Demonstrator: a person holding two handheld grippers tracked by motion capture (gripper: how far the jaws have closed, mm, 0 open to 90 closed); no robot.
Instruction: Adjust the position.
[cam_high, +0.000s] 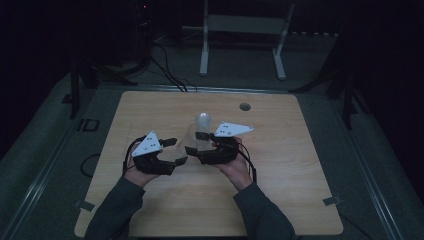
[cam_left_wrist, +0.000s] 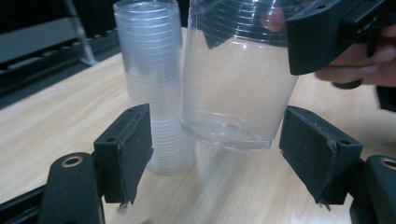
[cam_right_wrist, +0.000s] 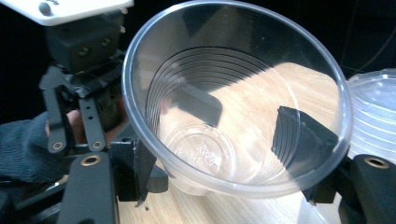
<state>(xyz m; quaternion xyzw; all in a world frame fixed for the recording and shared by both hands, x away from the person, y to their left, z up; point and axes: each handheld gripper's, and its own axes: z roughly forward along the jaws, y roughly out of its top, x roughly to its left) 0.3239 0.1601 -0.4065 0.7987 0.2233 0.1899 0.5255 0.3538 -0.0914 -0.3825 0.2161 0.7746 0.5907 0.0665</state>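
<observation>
Spanning a dark room, pale wooden table (cam_high: 150, 210)

Cup stack (cam_left_wrist: 154, 88) top cut off

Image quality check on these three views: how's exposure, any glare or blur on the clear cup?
High view: underexposed, dim room, the clear cup barely separates from the table. Left gripper view: brighter, the cup is sharp near its base, and the stack of cups behind it is soft. Right gripper view: bright patch of light through the cup wall; the left claw behind is dark but legible.
</observation>
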